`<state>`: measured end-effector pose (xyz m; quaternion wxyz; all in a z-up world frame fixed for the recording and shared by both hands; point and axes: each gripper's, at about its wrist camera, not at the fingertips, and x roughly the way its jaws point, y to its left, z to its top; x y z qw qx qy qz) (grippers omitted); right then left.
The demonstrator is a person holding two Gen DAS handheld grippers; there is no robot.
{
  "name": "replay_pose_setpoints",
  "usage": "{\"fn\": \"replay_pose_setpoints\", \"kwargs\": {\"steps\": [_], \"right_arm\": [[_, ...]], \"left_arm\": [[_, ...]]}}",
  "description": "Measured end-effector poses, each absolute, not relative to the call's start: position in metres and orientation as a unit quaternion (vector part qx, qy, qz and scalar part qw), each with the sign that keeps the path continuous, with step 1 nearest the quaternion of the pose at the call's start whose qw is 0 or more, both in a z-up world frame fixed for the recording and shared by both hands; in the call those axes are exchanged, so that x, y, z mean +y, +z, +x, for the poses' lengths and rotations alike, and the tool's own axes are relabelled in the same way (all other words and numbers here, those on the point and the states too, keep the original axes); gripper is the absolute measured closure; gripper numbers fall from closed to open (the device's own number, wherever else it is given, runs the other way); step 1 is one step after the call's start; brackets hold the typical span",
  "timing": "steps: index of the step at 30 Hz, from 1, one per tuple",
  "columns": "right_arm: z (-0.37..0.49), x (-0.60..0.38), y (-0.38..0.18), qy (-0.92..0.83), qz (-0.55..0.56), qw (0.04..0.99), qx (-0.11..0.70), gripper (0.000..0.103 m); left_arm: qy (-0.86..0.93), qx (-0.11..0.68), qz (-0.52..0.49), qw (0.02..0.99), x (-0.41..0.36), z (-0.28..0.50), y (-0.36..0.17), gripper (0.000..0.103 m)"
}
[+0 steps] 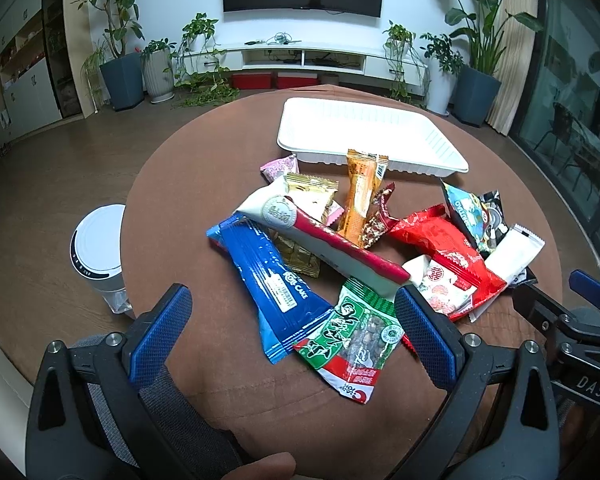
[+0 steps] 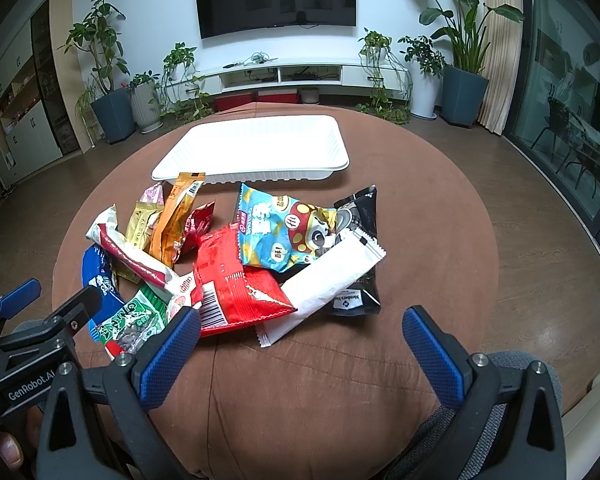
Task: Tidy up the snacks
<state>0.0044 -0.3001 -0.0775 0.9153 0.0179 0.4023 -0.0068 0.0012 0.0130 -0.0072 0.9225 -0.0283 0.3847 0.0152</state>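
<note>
"CAKE" on blue packet [image 1: 268,280], "Member's Mark" on black bag [image 2: 356,300]; left gripper [image 1: 292,312] and right gripper [image 2: 300,328] both agape, empty.

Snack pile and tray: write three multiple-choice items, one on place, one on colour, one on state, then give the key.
1. Where is the white tray relative to the snack pile?
A. Beyond it
B. Under it
C. On the floor

2. What colour is the long packet marked CAKE?
A. Yellow
B. Blue
C. Black

3. What state are the left gripper and right gripper in?
A. Both shut on packets
B. One holds the tray
C. Both open, holding nothing

Key: 1 A, the tray lies on the far side of the table; 2 B, its wrapper is blue; 3 C, each gripper's fingers stand wide apart.
</note>
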Motion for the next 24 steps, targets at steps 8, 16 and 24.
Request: {"fn": "replay_pose_setpoints", "kwargs": {"steps": [8, 16, 24], "right_arm": [[-0.010, -0.313, -0.070, -0.003, 0.039, 0.930, 0.366, 0.000], [-0.020, -0.334, -0.074, -0.001, 0.063, 0.934, 0.352, 0.000], [-0.012, -0.345, -0.076, 0.008, 0.088, 0.928, 0.363, 0.010]], "left_arm": [[-0.046, 0.372, -0.013, 0.927, 0.030, -0.006, -0.018, 0.000], [0.005, 0.448, -0.073, 0.891, 0.062, 0.001, -0.038, 0.000], [0.015, 0.452, -0.090, 0.887, 0.062, 0.030, -0.035, 0.000]]}}
